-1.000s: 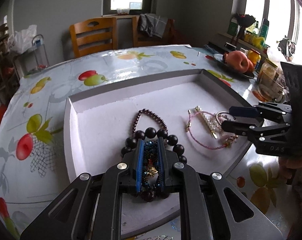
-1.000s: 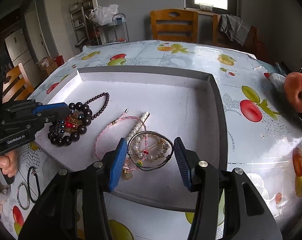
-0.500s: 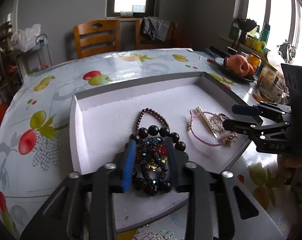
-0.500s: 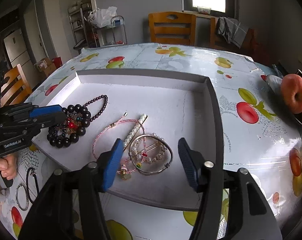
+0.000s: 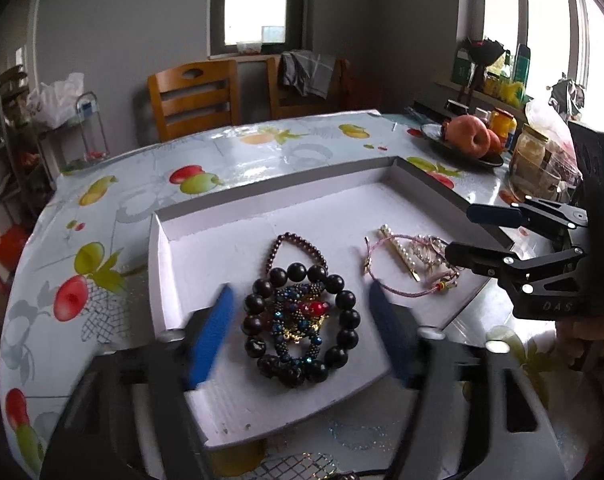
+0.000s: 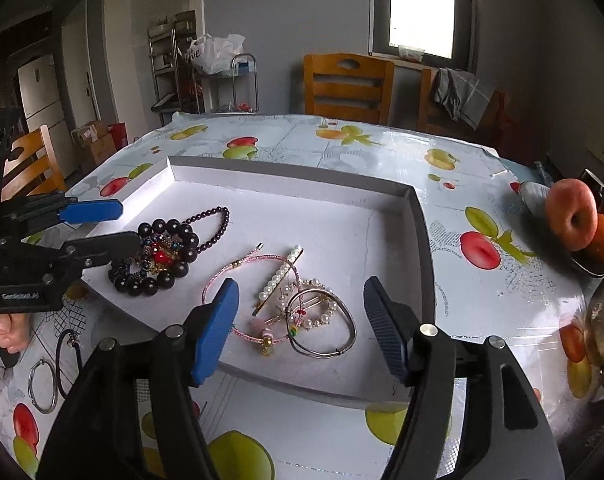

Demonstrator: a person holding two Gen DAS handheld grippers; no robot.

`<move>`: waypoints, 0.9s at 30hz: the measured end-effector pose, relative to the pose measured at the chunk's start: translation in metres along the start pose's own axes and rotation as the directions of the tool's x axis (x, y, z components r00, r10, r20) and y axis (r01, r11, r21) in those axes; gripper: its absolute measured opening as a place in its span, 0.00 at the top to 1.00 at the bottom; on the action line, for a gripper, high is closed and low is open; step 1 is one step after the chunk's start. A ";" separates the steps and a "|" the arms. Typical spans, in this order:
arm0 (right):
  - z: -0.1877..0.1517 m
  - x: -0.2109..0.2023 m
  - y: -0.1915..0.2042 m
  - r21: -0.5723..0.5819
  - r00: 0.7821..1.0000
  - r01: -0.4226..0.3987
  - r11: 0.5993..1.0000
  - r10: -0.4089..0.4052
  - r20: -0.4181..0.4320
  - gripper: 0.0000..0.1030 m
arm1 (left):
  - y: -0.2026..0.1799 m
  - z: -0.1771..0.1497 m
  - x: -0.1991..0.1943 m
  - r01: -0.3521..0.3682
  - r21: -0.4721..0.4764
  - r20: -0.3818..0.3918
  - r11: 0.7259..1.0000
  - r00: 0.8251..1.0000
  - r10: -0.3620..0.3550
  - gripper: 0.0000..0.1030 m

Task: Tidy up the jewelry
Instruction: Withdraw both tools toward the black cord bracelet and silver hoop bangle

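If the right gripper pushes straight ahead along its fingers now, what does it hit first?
Probably the silver bangle tangled with the pearl pieces, lying in the white tray between the right gripper fingers; depth is uncertain.

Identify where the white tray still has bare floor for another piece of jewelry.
Free: the far half of the white tray, and its right strip beside the silver bangle. Crowded: near edge, around the dark bead bracelet and pink cord bracelet.
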State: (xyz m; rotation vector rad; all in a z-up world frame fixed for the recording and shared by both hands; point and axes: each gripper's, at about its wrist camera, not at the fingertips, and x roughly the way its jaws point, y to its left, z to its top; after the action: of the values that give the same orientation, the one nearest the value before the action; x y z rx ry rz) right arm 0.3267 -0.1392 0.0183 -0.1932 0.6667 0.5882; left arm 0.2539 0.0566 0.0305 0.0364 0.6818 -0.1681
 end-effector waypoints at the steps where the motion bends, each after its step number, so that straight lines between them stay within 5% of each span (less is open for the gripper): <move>1: 0.000 -0.001 -0.001 0.003 1.000 0.001 1.000 -0.001 0.007 0.36 | 0.000 0.000 -0.002 -0.002 0.001 0.004 1.000 1.000 0.002 0.26; 13: -0.009 -0.016 0.007 0.006 0.999 -0.013 1.000 0.013 0.030 0.34 | -0.004 -0.018 -0.039 0.012 -0.020 0.032 1.000 0.999 -0.011 0.21; 27: -0.028 -0.031 0.041 -0.048 0.994 -0.104 0.993 0.103 -0.018 0.30 | -0.028 -0.082 -0.074 0.057 0.071 -0.118 0.996 0.992 -0.048 0.21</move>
State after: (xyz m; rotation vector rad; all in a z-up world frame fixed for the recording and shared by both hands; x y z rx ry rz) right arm 0.2693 -0.1293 0.0167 -0.2100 0.6803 0.7041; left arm 0.1416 0.0465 0.0139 0.0997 0.7929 -0.2433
